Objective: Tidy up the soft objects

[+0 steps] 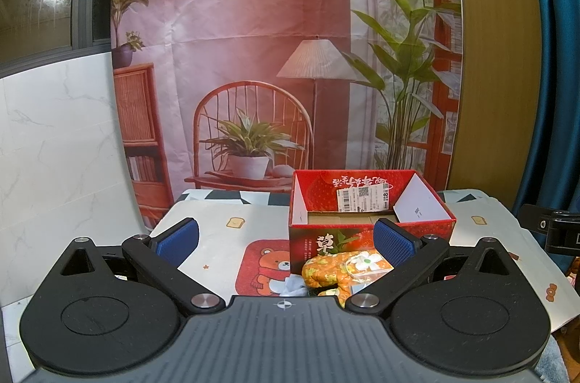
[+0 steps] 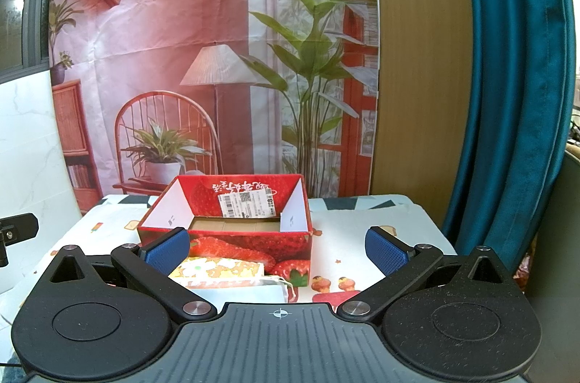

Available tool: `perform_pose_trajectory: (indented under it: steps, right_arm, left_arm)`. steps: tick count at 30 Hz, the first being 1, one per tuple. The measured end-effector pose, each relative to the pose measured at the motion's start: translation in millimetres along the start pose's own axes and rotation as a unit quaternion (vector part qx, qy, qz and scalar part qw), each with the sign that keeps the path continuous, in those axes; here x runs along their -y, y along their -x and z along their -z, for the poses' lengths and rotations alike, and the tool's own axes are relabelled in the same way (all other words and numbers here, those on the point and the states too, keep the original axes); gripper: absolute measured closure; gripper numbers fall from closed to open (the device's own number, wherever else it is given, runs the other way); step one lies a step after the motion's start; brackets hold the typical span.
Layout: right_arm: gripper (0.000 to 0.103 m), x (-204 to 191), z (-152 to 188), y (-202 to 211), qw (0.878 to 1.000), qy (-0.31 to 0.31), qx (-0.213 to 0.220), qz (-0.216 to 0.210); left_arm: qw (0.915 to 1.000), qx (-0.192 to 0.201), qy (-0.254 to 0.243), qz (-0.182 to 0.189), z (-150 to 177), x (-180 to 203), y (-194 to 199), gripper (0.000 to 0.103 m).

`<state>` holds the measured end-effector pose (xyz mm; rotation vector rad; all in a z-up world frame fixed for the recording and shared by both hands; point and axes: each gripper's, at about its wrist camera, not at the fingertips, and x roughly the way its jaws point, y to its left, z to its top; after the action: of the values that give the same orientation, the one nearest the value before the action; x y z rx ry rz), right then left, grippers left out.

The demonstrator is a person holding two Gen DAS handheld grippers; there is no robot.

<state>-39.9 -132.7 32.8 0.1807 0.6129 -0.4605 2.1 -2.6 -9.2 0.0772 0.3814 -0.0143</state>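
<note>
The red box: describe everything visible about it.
The red box is open-topped cardboard printed with strawberries and white script. Its inner end walls are white, its floor is plain brown, and a barcode label is stuck on the far inner wall. It stands upright on the patterned tablecloth and looks empty. An orange floral soft item lies against its front; whether they touch is unclear.

The red strawberry box [image 2: 232, 239] carries white script, seen upside down and unreadable, on its inner back wall, a barcode-and-QR shipping label [image 2: 246, 203] just below it, and "草" on its front [image 1: 322, 243].
</note>
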Motion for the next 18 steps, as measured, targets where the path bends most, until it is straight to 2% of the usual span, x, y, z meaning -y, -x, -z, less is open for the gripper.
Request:
perform_pose_trajectory:
  steps: [18]
  right_arm:
    - [0.000, -1.2, 0.7, 0.6, 1.000, -0.001, 0.000, -0.001]
  left_arm:
    - [1.0000, -0.001, 0.001, 0.000, 0.2, 1.4, -1.4, 0.000]
